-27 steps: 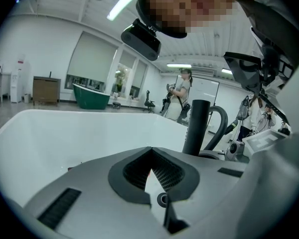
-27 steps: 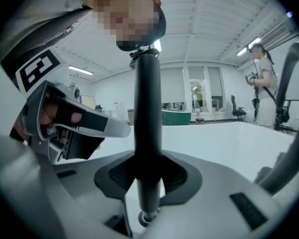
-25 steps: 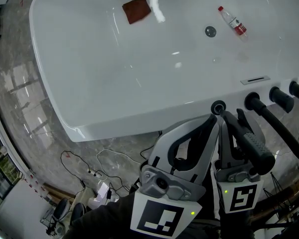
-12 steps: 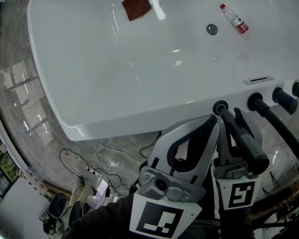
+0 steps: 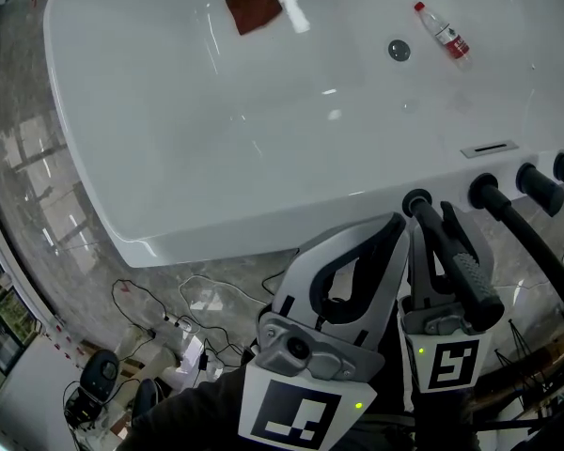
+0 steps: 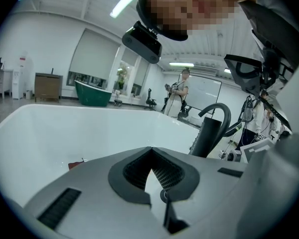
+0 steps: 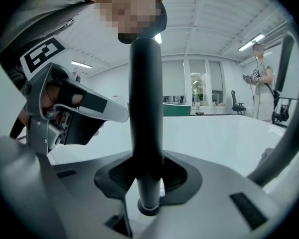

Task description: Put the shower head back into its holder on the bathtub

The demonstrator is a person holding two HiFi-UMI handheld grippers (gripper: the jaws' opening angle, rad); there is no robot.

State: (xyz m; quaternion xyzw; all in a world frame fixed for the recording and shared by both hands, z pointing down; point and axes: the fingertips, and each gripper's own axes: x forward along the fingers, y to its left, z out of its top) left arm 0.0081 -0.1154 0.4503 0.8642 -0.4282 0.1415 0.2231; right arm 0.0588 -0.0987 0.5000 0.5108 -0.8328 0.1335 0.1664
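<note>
The shower head [image 7: 145,108], judged stiff and slippery, was clamped mid-handle by the right gripper [image 7: 148,183] at the holder [image 5: 415,202]; the left gripper [image 6: 154,180] was closed, empty.

Grey left hand-held gripper [image 5: 399,222] and right hand-held gripper [image 5: 437,216], black-and-white marker cubes [image 5: 301,412]

The bathtub [image 5: 169,139] stands on the marble floor [image 5: 38,158], holding a brown cloth [image 5: 254,9] and a bottle [image 5: 442,31].
</note>
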